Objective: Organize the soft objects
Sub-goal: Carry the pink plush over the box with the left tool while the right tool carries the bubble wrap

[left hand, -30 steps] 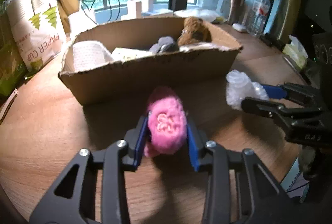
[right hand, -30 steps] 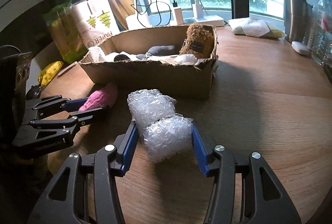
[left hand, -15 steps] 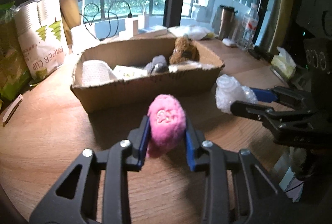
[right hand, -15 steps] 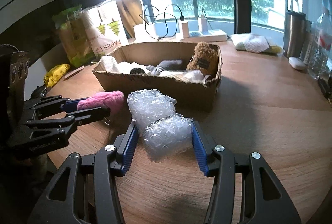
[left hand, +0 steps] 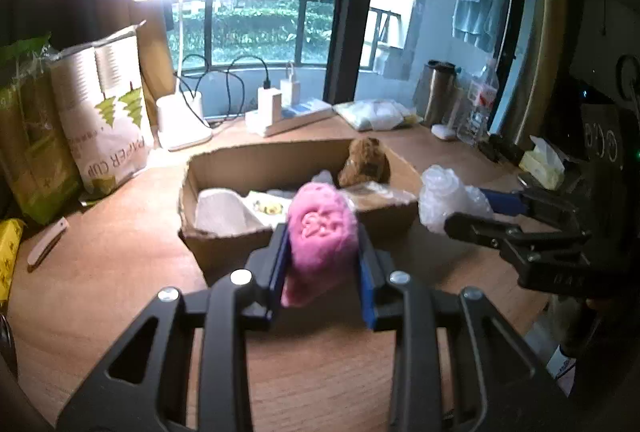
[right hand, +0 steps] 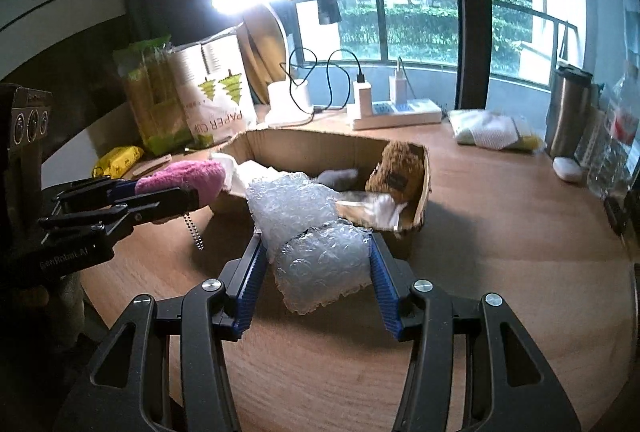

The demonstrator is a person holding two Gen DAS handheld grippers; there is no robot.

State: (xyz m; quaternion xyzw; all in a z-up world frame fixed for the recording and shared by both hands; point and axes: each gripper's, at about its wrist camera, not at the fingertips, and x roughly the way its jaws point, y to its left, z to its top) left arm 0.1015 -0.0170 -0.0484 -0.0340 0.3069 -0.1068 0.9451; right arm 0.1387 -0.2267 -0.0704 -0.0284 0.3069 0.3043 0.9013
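- The pink plush toy [left hand: 322, 232] has a bead chain [right hand: 195, 234] dangling beneath; it could snag the near wall of the cardboard box [left hand: 224, 246].
- The left gripper [left hand: 324, 264] pinches the plush above the table, angled down.
- The right gripper [right hand: 318, 268], partly closed, clamps the bubble wrap [right hand: 316, 248] just near the box.

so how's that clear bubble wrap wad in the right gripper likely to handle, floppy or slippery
Probably floppy: the clear bubble wrap wad spills forward past the right gripper and droops unevenly. It looks very light for its bulk, being mostly air pockets. The glossy plastic could be slippery, though the ridged blue pads squeezing both sides should help hold it.
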